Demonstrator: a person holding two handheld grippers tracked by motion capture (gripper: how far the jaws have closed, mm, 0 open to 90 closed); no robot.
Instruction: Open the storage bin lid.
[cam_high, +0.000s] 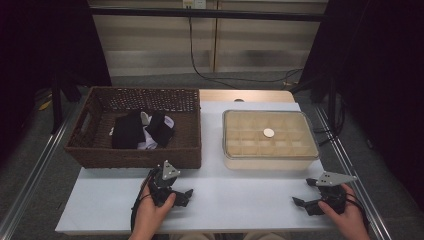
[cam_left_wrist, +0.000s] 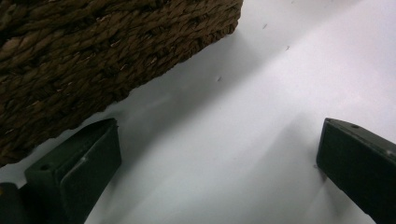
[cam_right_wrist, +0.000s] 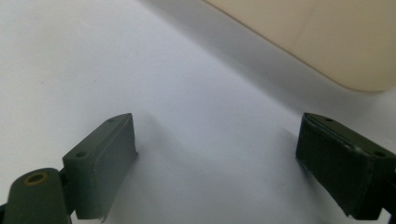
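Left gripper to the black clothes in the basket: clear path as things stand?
Probably yes. The left gripper rests open on the white table, just in front of the wicker basket. The basket is open-topped and the black clothes lie uncovered; only its near wall stands between, so it must lift over.
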